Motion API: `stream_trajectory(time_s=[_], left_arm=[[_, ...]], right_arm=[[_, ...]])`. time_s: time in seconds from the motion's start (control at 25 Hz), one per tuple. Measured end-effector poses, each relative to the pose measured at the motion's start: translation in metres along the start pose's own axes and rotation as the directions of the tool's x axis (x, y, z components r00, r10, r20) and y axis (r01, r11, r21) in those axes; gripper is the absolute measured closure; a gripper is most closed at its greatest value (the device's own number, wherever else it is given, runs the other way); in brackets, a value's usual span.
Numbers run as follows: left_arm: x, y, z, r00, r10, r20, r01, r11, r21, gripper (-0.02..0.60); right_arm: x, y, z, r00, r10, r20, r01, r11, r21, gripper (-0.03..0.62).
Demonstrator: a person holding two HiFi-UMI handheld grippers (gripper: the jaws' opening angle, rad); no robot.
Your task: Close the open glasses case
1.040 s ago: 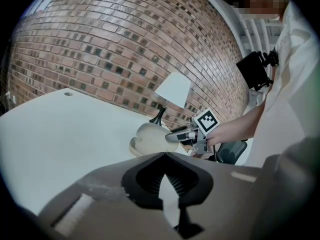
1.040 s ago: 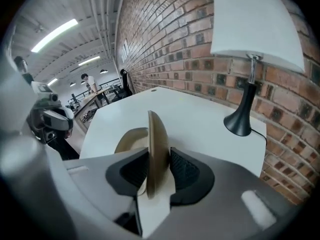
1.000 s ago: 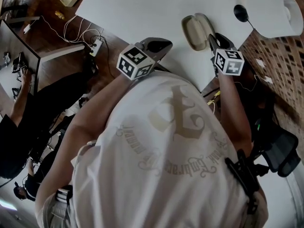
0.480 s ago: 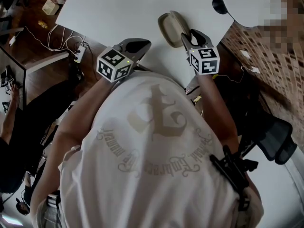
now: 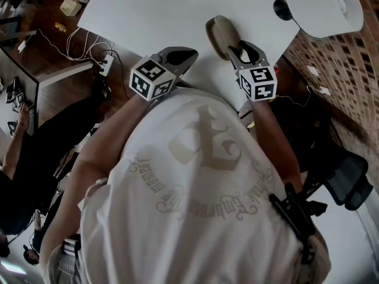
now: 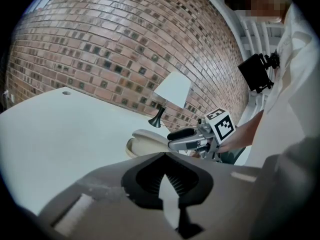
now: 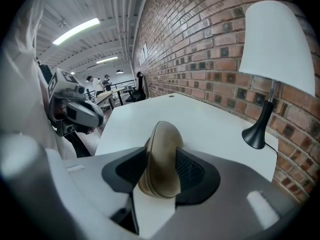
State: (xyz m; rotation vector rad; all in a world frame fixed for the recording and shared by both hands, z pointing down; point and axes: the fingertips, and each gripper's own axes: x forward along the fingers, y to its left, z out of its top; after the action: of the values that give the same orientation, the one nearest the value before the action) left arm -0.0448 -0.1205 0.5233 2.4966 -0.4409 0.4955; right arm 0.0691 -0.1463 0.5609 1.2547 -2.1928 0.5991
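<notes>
The right gripper (image 5: 240,48), its jaws just opening and spread round the case (image 5: 221,32) on the counter (image 5: 177,10), seems to be releasing it closed.

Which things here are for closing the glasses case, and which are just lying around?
For the job: glasses case; right gripper, jaws just been opening with the case between them.
Just around: lamp; power strip; office chair.

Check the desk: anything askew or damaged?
Nothing stands out. The case lies flat on the table, between the jaws of the right hand-held gripper, which have just been opening; lamp upright. Left gripper view shows a seam along it; fully shut or not, unclear.
</notes>
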Motion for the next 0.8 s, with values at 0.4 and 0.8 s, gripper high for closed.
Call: stream_trajectory(time_s=[0.4, 0.8], left_arm=[[-0.002, 0.003, 0.001, 1.000, 0.007, 0.002, -0.007, 1.000, -0.008, 0.575], [-0.002, 0.005, -0.001, 1.000, 0.014, 0.000, -0.014, 1.000, -0.012, 0.575]], right_arm=[[0.014, 0.030, -0.007, 0.997, 0.075, -0.020, -0.075, 0.997, -0.027, 0.420], [0.020, 0.021, -0.013, 0.998, 0.060, 0.007, -0.060, 0.997, 0.045, 0.550]])
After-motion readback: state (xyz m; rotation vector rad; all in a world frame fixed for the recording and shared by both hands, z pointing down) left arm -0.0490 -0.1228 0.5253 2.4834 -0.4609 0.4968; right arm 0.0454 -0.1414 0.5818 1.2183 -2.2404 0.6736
